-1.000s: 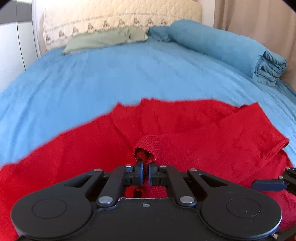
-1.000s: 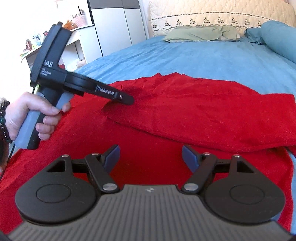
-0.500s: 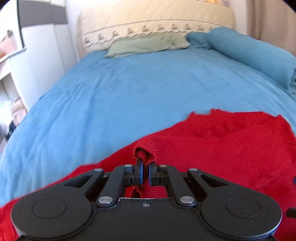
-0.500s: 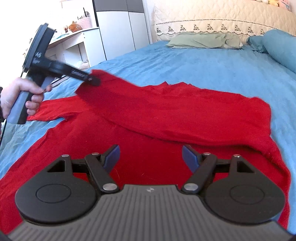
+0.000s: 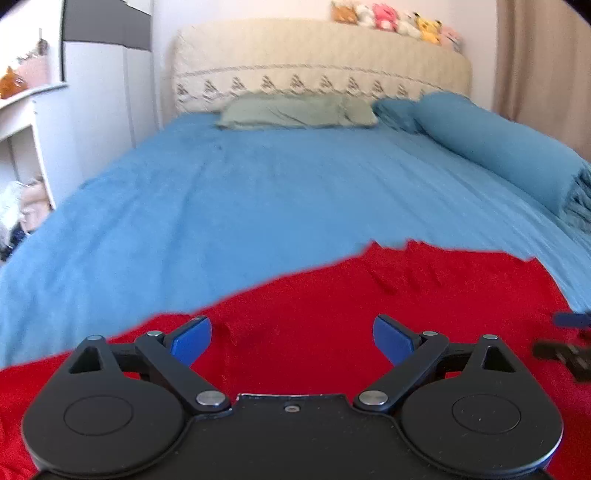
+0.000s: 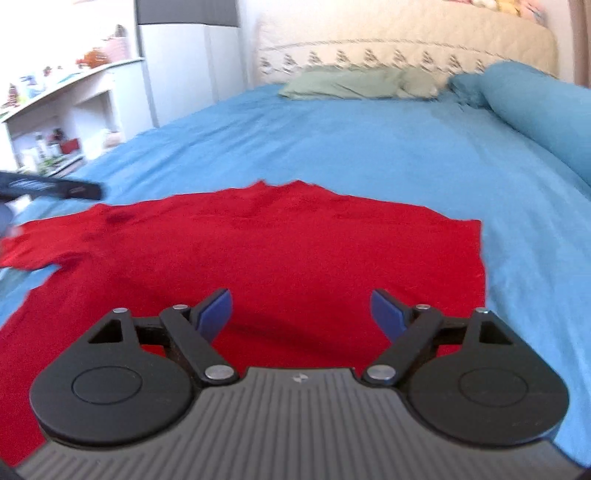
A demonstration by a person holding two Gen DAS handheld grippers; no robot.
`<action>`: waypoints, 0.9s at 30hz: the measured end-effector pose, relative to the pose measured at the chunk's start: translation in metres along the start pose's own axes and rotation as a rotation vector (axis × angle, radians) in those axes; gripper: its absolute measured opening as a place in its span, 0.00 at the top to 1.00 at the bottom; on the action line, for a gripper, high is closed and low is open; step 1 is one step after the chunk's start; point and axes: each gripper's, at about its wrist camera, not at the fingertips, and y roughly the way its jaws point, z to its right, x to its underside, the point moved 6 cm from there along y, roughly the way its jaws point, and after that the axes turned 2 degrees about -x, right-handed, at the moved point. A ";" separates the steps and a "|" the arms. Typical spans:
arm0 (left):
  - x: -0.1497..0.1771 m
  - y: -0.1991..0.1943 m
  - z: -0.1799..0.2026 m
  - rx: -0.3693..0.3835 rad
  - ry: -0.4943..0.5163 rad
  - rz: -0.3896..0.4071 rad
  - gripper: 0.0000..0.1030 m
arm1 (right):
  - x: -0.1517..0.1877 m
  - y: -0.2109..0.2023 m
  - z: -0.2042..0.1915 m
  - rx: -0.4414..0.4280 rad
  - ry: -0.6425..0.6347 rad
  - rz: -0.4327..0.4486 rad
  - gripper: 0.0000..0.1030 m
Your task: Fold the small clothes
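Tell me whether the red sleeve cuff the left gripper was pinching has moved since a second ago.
Yes. The left gripper is now open and the red sweater sleeve lies spread out to the left, toward the white shelves, no longer folded across the body.

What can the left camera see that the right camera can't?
Only the left camera shows the row of stuffed toys on top of the headboard and the end of the rolled blue blanket's folds. Only the right camera shows the red sweater's sleeve spread out sideways and the shelves with small things. Both show the blue bed, the green pillow, the sweater, and an open tool: left tool, right tool.
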 end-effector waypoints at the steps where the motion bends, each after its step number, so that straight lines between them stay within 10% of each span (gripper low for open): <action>1: 0.003 0.002 0.003 0.014 0.012 -0.015 0.06 | 0.000 0.008 0.007 0.009 0.017 -0.016 0.05; 16: 0.013 0.026 0.027 0.122 0.025 -0.054 0.04 | 0.014 0.016 0.046 0.097 -0.023 -0.008 0.05; 27: 0.016 0.082 -0.005 0.028 -0.069 -0.122 0.00 | 0.012 0.051 0.056 0.121 0.024 0.004 0.00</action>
